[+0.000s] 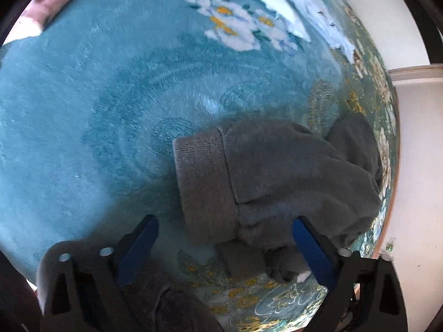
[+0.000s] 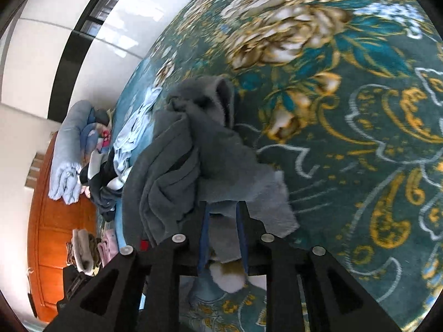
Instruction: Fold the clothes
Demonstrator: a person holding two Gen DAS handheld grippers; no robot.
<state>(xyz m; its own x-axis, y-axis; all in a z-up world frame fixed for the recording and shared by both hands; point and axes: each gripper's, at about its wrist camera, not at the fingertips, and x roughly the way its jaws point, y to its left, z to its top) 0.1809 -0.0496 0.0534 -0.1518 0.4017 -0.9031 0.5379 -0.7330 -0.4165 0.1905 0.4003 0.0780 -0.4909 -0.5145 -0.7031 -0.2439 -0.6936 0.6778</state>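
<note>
Left gripper (image 1: 225,244) fingers are standing spread wide, the grey garment (image 1: 265,171) bunching between them, ribbed cuff (image 1: 205,182) toward the left. Open teal blanket (image 1: 83,110) is stretching leftward; a pale blue garment (image 1: 301,8) is lying far off near the bed's right edge. Right gripper (image 2: 223,238) fingers are pinching a grey fold. Heaped clothes (image 2: 94,149) are crowding the wooden headboard (image 2: 47,243); white wall (image 2: 38,63) beyond.

Teal floral blanket and its surroundings

The teal floral blanket (image 2: 346,116) covers the bed; an orange wooden cabinet (image 2: 52,221) stands beyond its far edge, and white wall (image 1: 420,166) lies beside it.
</note>
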